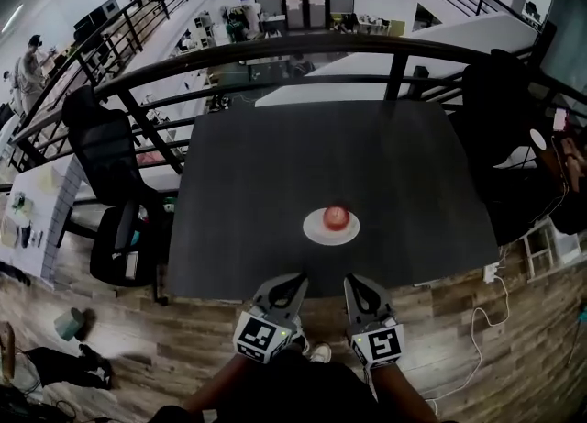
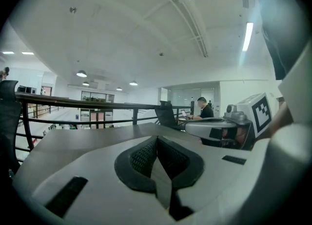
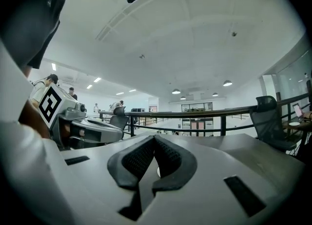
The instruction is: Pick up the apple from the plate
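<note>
Apple [image 1: 337, 217] on plate [image 1: 315, 233], prob. untouched.

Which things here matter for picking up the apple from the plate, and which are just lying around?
Part of the job:
- apple, sitting on the white plate
- dark table under them
- left gripper and right gripper, fingers shut, empty, short of the plate

Just lying about:
- black office chair
- white cable on the floor
- dark bundle on the floor
- railing
</note>
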